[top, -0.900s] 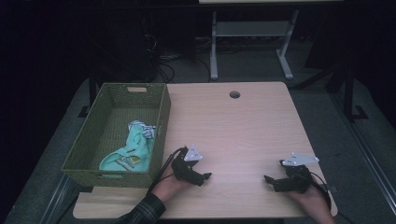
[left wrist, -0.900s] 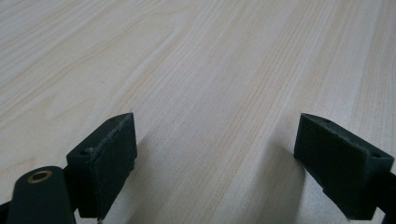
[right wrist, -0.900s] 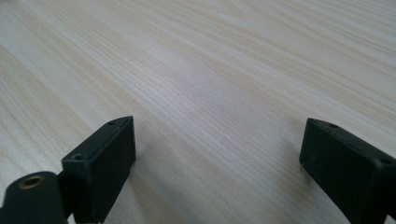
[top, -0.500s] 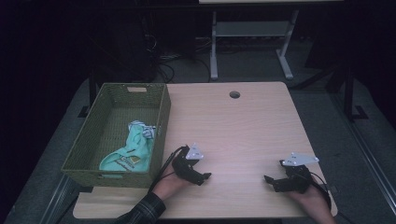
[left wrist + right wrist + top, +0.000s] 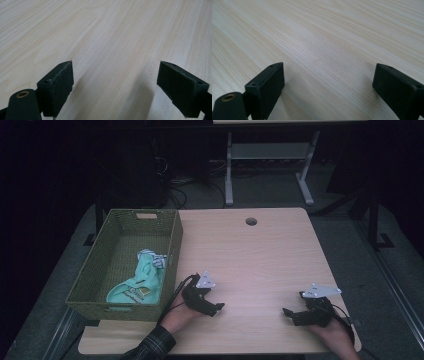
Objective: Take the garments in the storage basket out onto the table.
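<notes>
Pale wood-grain table [image 5: 260, 255] carries a woven green basket [image 5: 172, 245] at nine o'clock, mint cloth [image 5: 142, 282] crumpled inside — left gripper [image 5: 218, 308] and right gripper [image 5: 288, 315] unmoved, blocky jaws spread, empty.

A light wood table [image 5: 260, 250] takes up the middle of the high view. Near its 12 o'clock edge there is a round cable hole [image 5: 251, 221]. Beyond that edge, at 12 o'clock, a pale metal stand [image 5: 265, 155] rests on the dark floor [image 5: 350, 250], with two feet pointing toward the table. Loose cables [image 5: 180, 187] lie on the floor at about 11 o'clock, just left of the stand. At 2 to 3 o'clock, dark frame legs [image 5: 372, 220] stand beside the table. The rest of the background is too dark to make out.
</notes>
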